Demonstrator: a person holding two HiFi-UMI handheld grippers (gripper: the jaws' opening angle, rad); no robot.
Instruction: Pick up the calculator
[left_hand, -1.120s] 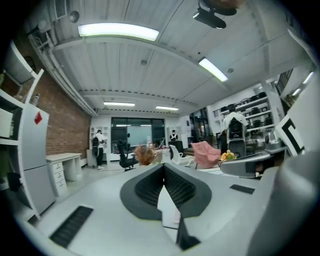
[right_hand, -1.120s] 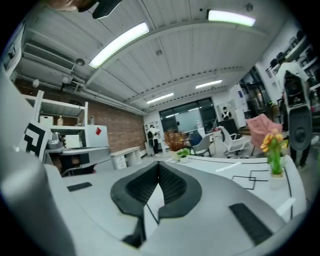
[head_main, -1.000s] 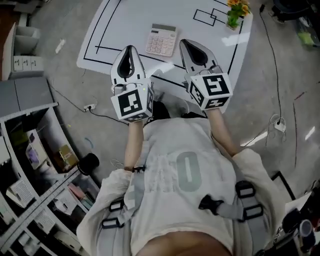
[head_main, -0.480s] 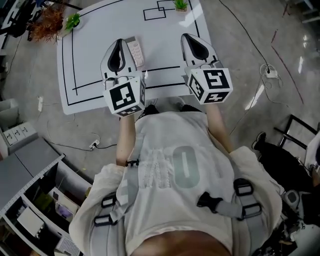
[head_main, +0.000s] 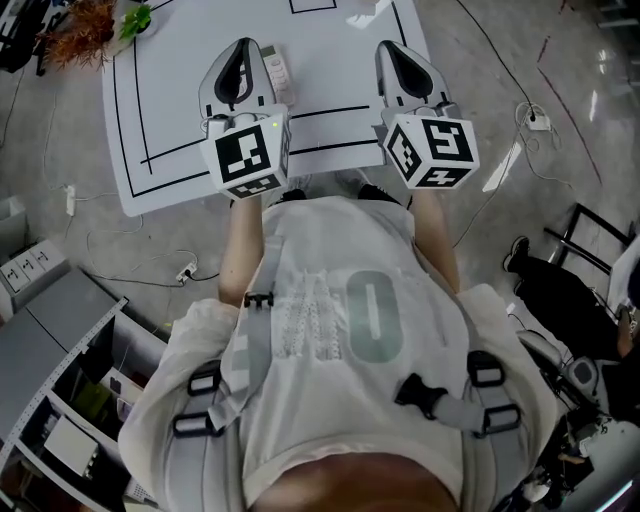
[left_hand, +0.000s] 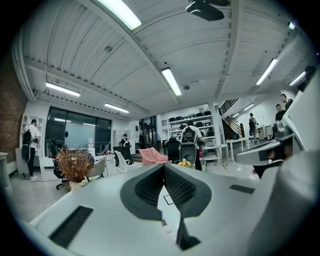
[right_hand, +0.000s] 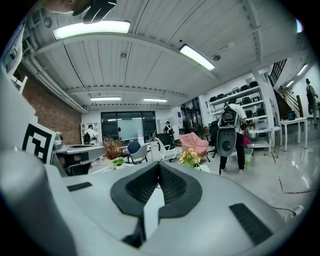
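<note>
The calculator (head_main: 276, 74), pale with rows of keys, lies on the white table (head_main: 330, 60), mostly hidden behind my left gripper (head_main: 242, 52). That gripper hovers over the table's near part with its jaws together and nothing between them; a few calculator keys (left_hand: 167, 229) show through the gap below its pads in the left gripper view. My right gripper (head_main: 392, 52) is held level to the right of the calculator, well apart from it, its jaws also shut and empty. Both point away from the person across the table.
Black lines mark rectangles on the table. A dried brown plant (head_main: 75, 28) and a small green plant (head_main: 133, 20) stand at its far left corner. Yellow flowers (right_hand: 190, 158) stand further off. Cables and a power strip (head_main: 28, 265) lie on the floor; shelves at lower left.
The view has swung left across the table, and both grippers now stand over its near edge. The calculator, once between the grippers, now sits just behind the left one.
</note>
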